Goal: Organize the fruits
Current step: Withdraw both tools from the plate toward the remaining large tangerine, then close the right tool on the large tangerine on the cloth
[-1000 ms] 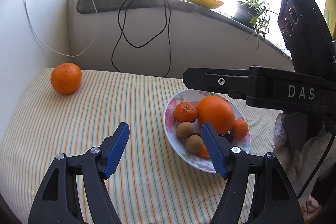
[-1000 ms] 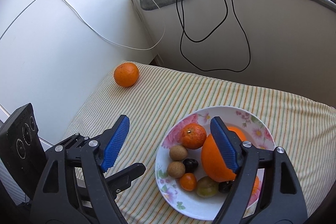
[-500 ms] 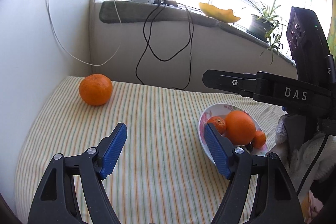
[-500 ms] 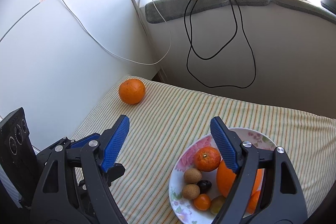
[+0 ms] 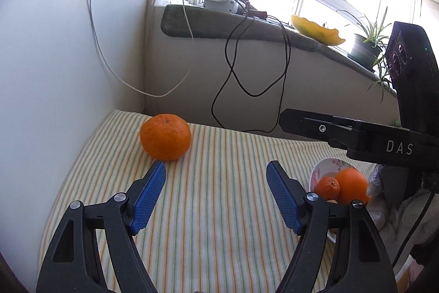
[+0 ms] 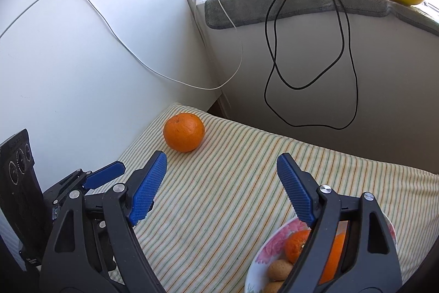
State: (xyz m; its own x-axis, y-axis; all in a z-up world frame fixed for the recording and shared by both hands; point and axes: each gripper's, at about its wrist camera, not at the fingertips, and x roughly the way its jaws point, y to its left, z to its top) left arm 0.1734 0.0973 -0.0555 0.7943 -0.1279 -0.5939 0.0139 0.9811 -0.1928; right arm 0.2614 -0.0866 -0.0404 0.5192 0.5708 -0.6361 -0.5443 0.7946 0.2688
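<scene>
Orange (image 5: 165, 137) alone on striped surface (image 5: 219, 210) near wall corner, untouched. Left claw (image 5: 216, 169) released, empty, just short of orange. Right claw (image 6: 221, 159) released, jaws just widened, empty. Plate (image 6: 267, 246) with fruit at right.

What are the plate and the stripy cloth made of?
The plate looks like glazed ceramic or porcelain: it is white and shiny with printed pink flowers, though it could be melamine. The cloth looks like soft woven fabric, probably cotton: it is matte, has thin orange and green stripes, and sags a little over its padded edge.
</scene>
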